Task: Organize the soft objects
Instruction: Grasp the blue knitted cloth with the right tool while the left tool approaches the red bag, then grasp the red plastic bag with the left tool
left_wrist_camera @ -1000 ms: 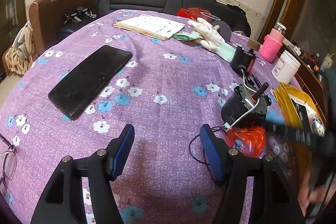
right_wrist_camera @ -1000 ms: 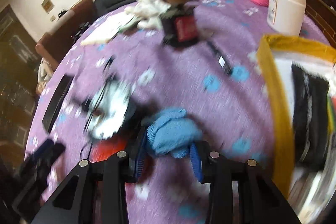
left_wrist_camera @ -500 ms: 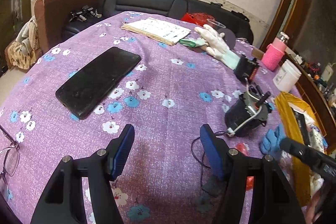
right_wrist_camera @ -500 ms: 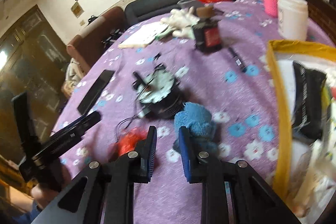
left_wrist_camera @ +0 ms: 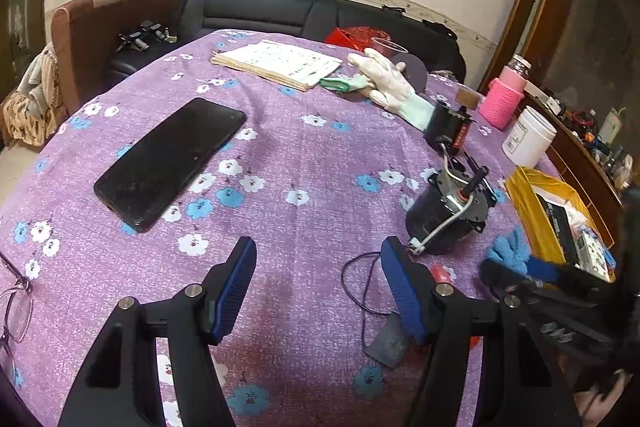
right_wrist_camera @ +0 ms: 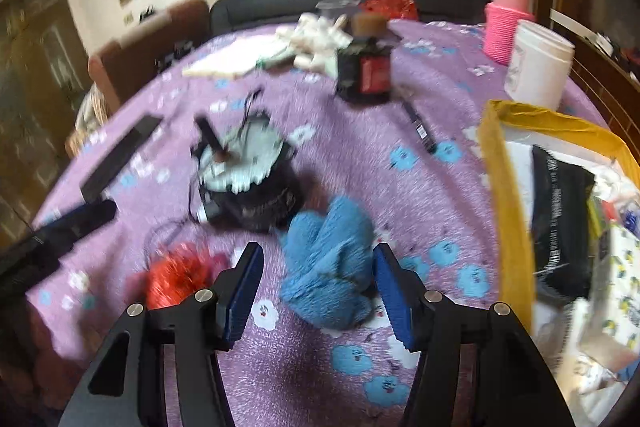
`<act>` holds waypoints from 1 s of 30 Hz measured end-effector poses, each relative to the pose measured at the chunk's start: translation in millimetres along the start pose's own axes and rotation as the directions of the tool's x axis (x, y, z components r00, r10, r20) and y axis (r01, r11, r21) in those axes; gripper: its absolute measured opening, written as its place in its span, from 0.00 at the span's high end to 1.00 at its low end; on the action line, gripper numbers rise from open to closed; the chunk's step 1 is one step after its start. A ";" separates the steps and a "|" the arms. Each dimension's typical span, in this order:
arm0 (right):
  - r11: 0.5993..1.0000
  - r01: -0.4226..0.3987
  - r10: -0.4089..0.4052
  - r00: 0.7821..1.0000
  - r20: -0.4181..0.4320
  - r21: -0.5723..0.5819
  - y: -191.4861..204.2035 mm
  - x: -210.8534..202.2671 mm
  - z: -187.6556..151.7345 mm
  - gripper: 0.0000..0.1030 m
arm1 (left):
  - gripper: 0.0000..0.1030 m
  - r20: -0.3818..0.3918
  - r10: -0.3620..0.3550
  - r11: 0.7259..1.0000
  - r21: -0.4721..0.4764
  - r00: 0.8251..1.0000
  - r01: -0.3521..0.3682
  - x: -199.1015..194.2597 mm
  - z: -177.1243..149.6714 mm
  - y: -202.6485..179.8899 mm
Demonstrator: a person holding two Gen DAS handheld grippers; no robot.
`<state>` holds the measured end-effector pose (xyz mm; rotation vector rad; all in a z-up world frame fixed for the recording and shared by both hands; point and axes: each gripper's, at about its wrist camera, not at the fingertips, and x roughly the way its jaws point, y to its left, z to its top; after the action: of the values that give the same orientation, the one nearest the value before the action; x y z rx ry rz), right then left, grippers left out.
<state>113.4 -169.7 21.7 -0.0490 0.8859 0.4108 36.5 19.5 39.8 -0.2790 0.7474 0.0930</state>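
Purple flowered cloth covers the desk (left_wrist_camera: 304,147), and right in the thick of it lies the blue fluffy cloth (right_wrist_camera: 328,267), crumpled flat on the surface. It sits between the blue pads of the right gripper (right_wrist_camera: 318,291), whose jaws are opening; the right pad looks just beside the fabric, the left pad stands clear of it, and nothing is pressed. Just behind the cloth, touching or nearly so, sits a black motor (right_wrist_camera: 248,187) with a shaft poking up and a thin wire trailing off. To the left of the cloth, a red crinkly bag (right_wrist_camera: 180,271) rests on the desk. On the right, the yellow bag (right_wrist_camera: 508,211) stands open, a black packet (right_wrist_camera: 560,219) lying inside.

Over on the other side, the left gripper (left_wrist_camera: 316,291) hangs above bare cloth, jaws moderately wide, nothing between them. Ahead of it lies a black phone (left_wrist_camera: 172,163), farther back a paper booklet (left_wrist_camera: 280,65) and a white glove (left_wrist_camera: 392,83). A white jar (left_wrist_camera: 528,137) and a pink knitted bottle (left_wrist_camera: 502,99) stand near the far right edge.
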 end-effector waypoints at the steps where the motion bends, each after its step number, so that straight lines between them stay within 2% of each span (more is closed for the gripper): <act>1: 1.000 0.014 -0.014 1.000 -0.008 -0.004 0.1 3.8 -2.1 0.67 | 0.38 -0.003 -0.012 1.000 0.007 1.000 0.012 -0.2 -0.5 -1.8; 3: 1.000 0.012 -0.012 1.000 0.005 -0.011 -1.8 1.6 -3.3 0.67 | 0.38 -0.015 -0.047 0.999 0.025 0.999 0.047 -0.8 -2.0 -6.4; 6: 0.999 -0.002 -0.001 0.995 0.096 0.036 -11.3 -16.8 -0.9 0.67 | 0.38 -0.048 -0.121 0.988 0.087 0.991 0.125 -1.9 -6.7 -22.1; 10: 0.996 -0.034 0.020 0.988 0.154 0.086 -21.4 -30.3 -0.1 0.67 | 0.38 -0.128 -0.225 0.944 0.215 0.966 0.249 -2.1 -19.4 -53.7; 13: 0.995 -0.045 0.030 0.988 0.153 0.094 -21.7 -31.3 -0.3 0.67 | 0.37 -0.148 -0.196 0.923 0.307 0.969 0.233 1.3 -28.5 -73.9; 16: 0.994 -0.059 0.045 0.987 0.151 0.091 -20.2 -30.7 0.6 0.67 | 0.33 -0.151 -0.155 0.916 0.349 0.976 0.199 8.3 -34.4 -82.8; 20: 0.992 -0.081 0.066 0.986 0.154 0.096 -21.0 -32.2 0.3 0.67 | 0.33 -0.169 -0.108 0.908 0.384 0.980 0.166 21.9 -37.1 -89.5; 21: 0.991 -0.089 0.073 0.985 0.156 0.098 -21.2 -33.0 0.0 0.66 | 0.35 -0.169 -0.102 0.906 0.390 0.980 0.162 24.0 -37.9 -90.1; 23: 0.991 -0.097 0.081 0.984 0.158 0.095 -20.2 -34.7 -0.8 0.66 | 0.47 -0.171 -0.076 0.904 0.404 0.982 0.140 28.2 -38.5 -90.7; 26: 0.990 -0.107 0.091 0.984 0.155 0.093 -19.0 -35.1 -1.6 0.66 | 0.53 -0.166 -0.093 0.906 0.396 0.982 0.152 25.3 -37.7 -87.5; 30: 0.989 -0.113 0.098 0.983 0.154 0.093 -18.0 -35.5 -2.2 0.66 | 0.55 -0.161 -0.130 0.913 0.365 0.978 0.182 20.0 -35.8 -82.3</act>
<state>98.5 -198.5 44.9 0.1214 0.7620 0.4615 42.5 -69.9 19.0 0.0264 0.8560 -0.2244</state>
